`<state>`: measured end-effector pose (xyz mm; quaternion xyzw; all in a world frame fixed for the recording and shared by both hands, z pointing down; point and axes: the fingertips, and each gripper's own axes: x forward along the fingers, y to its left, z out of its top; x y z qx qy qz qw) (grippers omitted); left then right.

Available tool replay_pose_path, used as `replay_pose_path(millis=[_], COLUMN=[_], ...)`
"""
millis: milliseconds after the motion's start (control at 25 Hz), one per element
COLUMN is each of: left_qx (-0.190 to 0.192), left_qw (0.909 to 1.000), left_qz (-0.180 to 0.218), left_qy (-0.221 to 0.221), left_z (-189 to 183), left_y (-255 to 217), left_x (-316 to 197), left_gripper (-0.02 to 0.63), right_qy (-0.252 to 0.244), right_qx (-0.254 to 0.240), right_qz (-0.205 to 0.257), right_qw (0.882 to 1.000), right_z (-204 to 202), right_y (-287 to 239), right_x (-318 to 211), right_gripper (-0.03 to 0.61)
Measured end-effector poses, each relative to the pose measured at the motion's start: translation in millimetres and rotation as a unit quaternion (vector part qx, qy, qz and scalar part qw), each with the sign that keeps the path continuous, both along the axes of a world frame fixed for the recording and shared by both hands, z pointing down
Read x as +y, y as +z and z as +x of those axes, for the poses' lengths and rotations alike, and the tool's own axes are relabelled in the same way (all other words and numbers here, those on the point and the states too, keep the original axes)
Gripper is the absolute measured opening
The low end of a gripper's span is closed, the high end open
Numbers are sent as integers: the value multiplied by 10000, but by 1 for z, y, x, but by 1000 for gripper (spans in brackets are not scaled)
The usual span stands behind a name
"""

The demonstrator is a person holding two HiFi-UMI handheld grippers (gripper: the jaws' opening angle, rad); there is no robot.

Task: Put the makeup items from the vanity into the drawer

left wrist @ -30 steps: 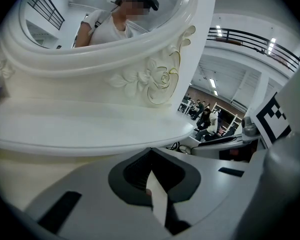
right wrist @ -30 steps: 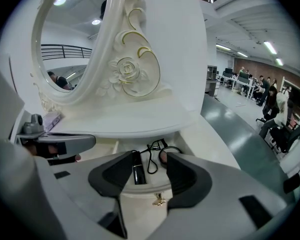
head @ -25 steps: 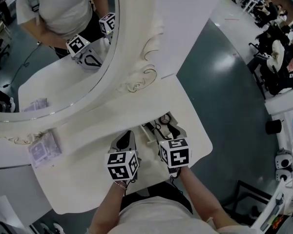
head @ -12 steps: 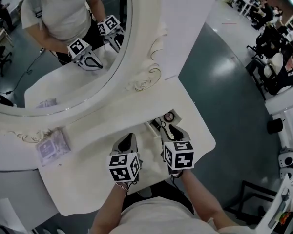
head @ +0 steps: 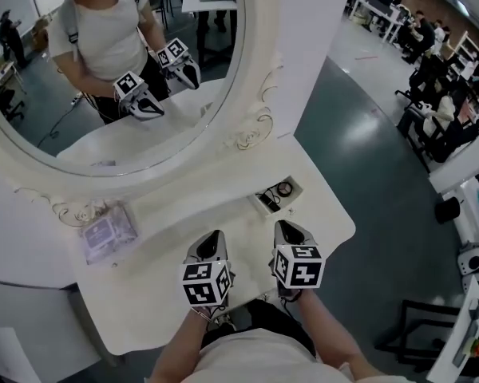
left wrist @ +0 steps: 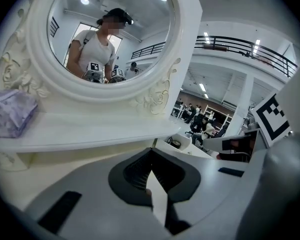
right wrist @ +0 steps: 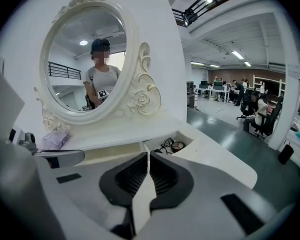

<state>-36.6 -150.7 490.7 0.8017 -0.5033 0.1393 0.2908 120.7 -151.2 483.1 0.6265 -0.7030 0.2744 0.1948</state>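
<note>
A small open drawer (head: 257, 203) is set into the white vanity top and holds a round compact (head: 285, 188) and some dark items. A lilac pouch (head: 108, 231) lies on the vanity at the left, under the oval mirror. My right gripper (head: 281, 227) hovers in front of the drawer, a short way back from it. Its jaws have just been closing and now meet with nothing between them (right wrist: 148, 156). My left gripper (head: 214, 236) is beside it, also shut and empty (left wrist: 151, 171). The right gripper view shows the drawer (right wrist: 186, 139) ahead and the pouch (right wrist: 54, 140) at the left.
The big oval mirror (head: 104, 70) in its carved white frame rises behind the vanity top and reflects the person and both grippers. The vanity's front edge (head: 327, 250) curves close to the grippers. Grey floor and distant office desks lie to the right.
Both grippers have drawn back from the drawer toward the person and risen a little. The right gripper's jaws, open over the drawer a second ago, have closed.
</note>
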Motion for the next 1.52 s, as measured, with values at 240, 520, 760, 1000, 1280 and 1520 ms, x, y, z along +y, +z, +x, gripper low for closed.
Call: replay_pose_path(millis=[240, 520, 760, 1000, 1280, 1520], left_qx=[25, 159, 177, 103, -31, -64], left_qw=[9999, 9996, 9996, 9998, 9997, 9996], left_qz=[10, -147, -104, 108, 121, 160], left_qy=[107, 197, 189, 148, 225, 202], left_z=[-25, -35, -26, -7, 10, 13], left_y=[-1, 13, 9, -10, -12, -17], left_x=[36, 71, 84, 79, 82, 84], left_gripper=[5, 5, 5, 5, 5, 5], right_qy=[162, 306, 223, -7, -45, -102], right_qx=[-199, -265, -251, -259, -401, -504], right_qz=[46, -162, -91, 58, 59, 165], right_qw=[9997, 9990, 9994, 9996, 9992, 9985], right_z=[-23, -37, -30, -19, -7, -4], right_y=[-1, 14, 7, -7, -4, -12], right_x=[45, 97, 108, 100, 99, 100], right_gripper=[20, 18, 18, 18, 18, 18])
